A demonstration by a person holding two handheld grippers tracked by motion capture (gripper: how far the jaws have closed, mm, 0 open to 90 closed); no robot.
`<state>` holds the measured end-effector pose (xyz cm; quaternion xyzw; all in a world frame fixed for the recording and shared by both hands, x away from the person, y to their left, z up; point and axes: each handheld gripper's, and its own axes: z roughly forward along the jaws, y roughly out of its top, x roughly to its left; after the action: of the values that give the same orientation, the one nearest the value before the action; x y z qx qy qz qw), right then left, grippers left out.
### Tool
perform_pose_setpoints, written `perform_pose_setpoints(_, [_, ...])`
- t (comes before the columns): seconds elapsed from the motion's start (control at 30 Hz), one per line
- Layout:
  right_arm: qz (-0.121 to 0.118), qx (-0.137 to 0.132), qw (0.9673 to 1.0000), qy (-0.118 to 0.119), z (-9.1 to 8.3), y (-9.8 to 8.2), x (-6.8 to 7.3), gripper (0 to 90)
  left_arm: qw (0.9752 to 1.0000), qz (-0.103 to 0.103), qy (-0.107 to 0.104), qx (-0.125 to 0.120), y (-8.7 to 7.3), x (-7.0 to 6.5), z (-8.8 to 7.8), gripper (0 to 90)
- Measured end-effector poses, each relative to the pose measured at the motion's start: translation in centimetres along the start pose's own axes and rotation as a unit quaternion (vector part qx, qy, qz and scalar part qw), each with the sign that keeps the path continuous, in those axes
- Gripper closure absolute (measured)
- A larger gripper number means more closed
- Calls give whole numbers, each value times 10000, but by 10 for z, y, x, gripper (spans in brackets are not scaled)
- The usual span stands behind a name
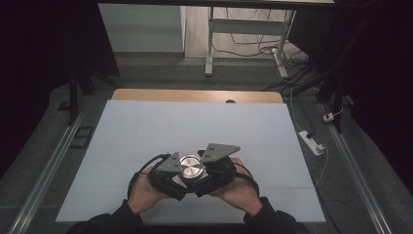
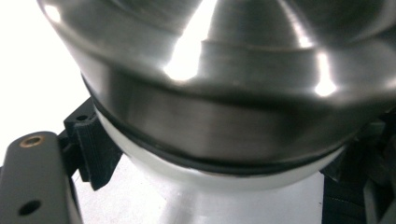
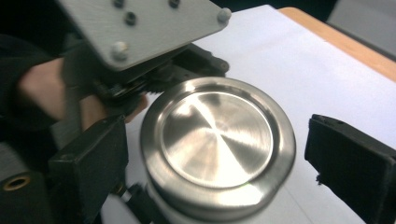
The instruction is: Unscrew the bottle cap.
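A round container with a shiny metal lid [image 1: 191, 165] [image 3: 217, 135] and a white body [image 2: 210, 200] is held just above the white table near its front edge. My left gripper [image 1: 181, 176] [image 2: 201, 196] comes in from the left and is shut on the white body below the lid; its grey plate [image 3: 140, 28] shows in the right gripper view. My right gripper [image 1: 198, 171] [image 3: 219, 154] straddles the lid with its jaws open. A clear gap separates its right pad [image 3: 350, 158] from the lid's rim, while the left pad [image 3: 93, 158] stands close beside it.
A white sheet [image 1: 195, 122] covers the table, with a wooden strip [image 1: 195, 95] bare at the far edge. A power strip [image 1: 311, 142] and cables lie on the floor to the right. The legs of another table [image 1: 209, 44] stand beyond.
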<state>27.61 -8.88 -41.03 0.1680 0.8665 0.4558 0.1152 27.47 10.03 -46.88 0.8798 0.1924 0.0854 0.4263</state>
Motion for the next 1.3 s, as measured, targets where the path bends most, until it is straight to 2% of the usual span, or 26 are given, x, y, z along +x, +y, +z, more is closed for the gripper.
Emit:
perform_pose_setpoints(0.1, [-69,-34,9999,-97,4,-2,4,176,10000,28,-75,-8,1,-1,-1,155])
perform_pose_setpoints(0.17, [-108,-86,9999,-12,3,-2,4,177,9999,71,-154,-12,1,0,-2,155])
perform_pose_setpoints(0.2, [-108,-86,9999,-12,3,-2,4,177,9997,112,-229,-24,1,0,-3,155])
perform_pose_setpoints(0.27, [-164,-82,9996,203,0,-1,2,179,9985,228,-503,-68,1,2,-5,155])
perform_pose_setpoints(0.3, [-280,-117,9978,595,-3,-1,-2,179,9971,325,-676,-89,1,3,-6,155])
perform_pose_setpoints(0.33, [-367,-151,9955,858,-5,-2,-4,179,9953,441,-851,-107,1,3,-8,155])
perform_pose_setpoints(0.4, [-652,-212,9873,1436,-9,-4,-9,178,9901,734,-1190,-125,1,1,-9,155])
perform_pose_setpoints(0.47, [-837,-403,9791,1809,-11,-7,-12,175,9866,901,-1350,-154,3,-4,-10,155])
perform_pose_setpoints(0.5, [-809,-385,9775,1909,-12,-8,-14,173,9866,901,-1350,-154,3,-4,-10,155])
perform_pose_setpoints(0.53, [-763,-364,9784,1885,-12,-7,-15,158,9895,818,-1179,-138,4,-4,-10,155])
perform_pose_setpoints(0.57, [-702,-356,9815,1745,-14,-7,-16,134,9915,744,-1061,-133,4,-3,-10,155])
perform_pose_setpoints(0.6, [-619,-331,9844,1610,-16,-5,-17,109,9915,744,-1061,-133,4,-3,-10,155])
perform_pose_setpoints(0.63, [-479,-315,9868,1515,-19,-4,-18,99,9958,513,-756,-112,3,0,-9,155])
perform_pose_setpoints(0.67, [-479,-315,9868,1515,-19,-4,-18,99,9958,513,-756,-112,3,0,-9,155])
perform_pose_setpoints(0.7, [-366,-291,9900,1330,-21,-3,-18,97,9975,427,-563,-90,3,1,-9,155])
perform_pose_setpoints(0.73, [-288,-192,9951,926,-22,-1,-15,85,9988,357,-334,-49,3,0,-9,155])
perform_pose_setpoints(0.83, [-164,-130,9989,411,-15,1,-5,84,9996,217,151,6,5,-3,-7,155])
perform_pose_setpoints(0.87, [-111,-111,9996,250,-12,2,-2,85,9996,217,151,6,5,-3,-7,155])
perform_pose_setpoints(0.9, [-111,-111,9996,250,-12,2,-2,85,9996,214,197,20,5,-4,-7,155])
perform_pose_setpoints(0.93, [-85,-114,9998,129,-9,2,1,93,9995,208,221,28,6,-6,-7,155])
perform_pose_setpoints(0.97, [-136,-106,9998,-91,-6,2,5,147,9996,218,168,14,7,-7,-7,155])
perform_pose_setpoints(1.07, [-170,-158,9997,-54,-5,0,7,172,9997,237,86,-8,7,-8,-7,155])
perform_pose_setpoints(1.17, [-221,-96,9995,219,-6,0,3,176,9989,362,-288,-26,6,-4,-8,155])
perform_pose_setpoints(1.2, [-227,-97,9990,370,-7,-1,1,177,9980,402,-480,-74,5,-3,-9,155])
perform_pose_setpoints(1.23, [-244,-149,9974,654,-9,-2,-3,178,9972,402,-616,-121,4,-2,-9,155])
perform_pose_setpoints(1.3, [-245,-152,9968,748,-9,-2,-4,178,9955,484,-797,-150,4,0,-9,155])
